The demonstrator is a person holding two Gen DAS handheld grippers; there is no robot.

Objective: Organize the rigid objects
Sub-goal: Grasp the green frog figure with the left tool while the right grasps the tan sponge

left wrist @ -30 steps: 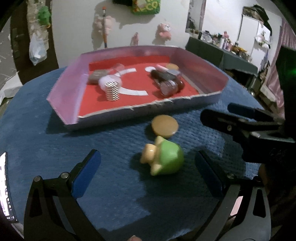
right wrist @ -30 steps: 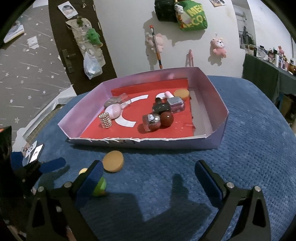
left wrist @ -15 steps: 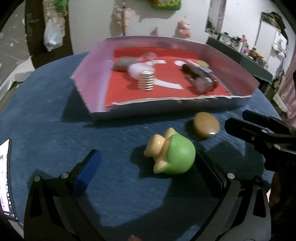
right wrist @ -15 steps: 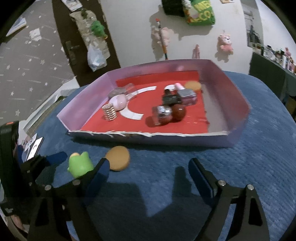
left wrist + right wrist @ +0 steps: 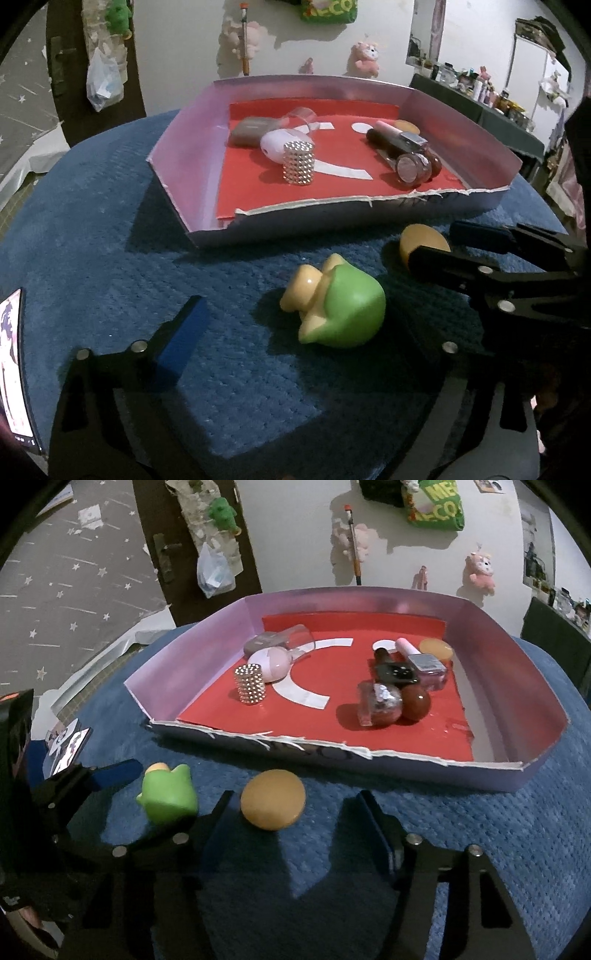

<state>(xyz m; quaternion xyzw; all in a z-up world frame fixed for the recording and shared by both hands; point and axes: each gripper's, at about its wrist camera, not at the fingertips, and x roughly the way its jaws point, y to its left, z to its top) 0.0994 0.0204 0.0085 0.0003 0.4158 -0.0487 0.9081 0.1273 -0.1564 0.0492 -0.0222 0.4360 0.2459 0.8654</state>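
A green and yellow toy (image 5: 340,306) lies on its side on the blue cloth, between the fingers of my left gripper (image 5: 303,321), whose jaws are closing and do not press on it. Just right of it lies a flat tan disc (image 5: 273,799), in front of the lilac tray (image 5: 406,768) with the red floor. My right gripper (image 5: 295,808) straddles the disc; its jaws are closing, the left finger close to the disc's edge, the right one apart. In the left wrist view the right gripper (image 5: 443,245) hides part of the disc (image 5: 421,240).
The tray (image 5: 332,214) holds a silver bead cylinder (image 5: 251,685), a pink egg shape (image 5: 269,662), small bottles (image 5: 424,666), a brown ball (image 5: 415,703) and a second tan disc (image 5: 436,648). A lit phone (image 5: 68,746) lies at the cloth's left edge.
Both grippers moved forward and down. The toy now sits between the left fingers. The right jaws narrowed a lot and now flank the disc.
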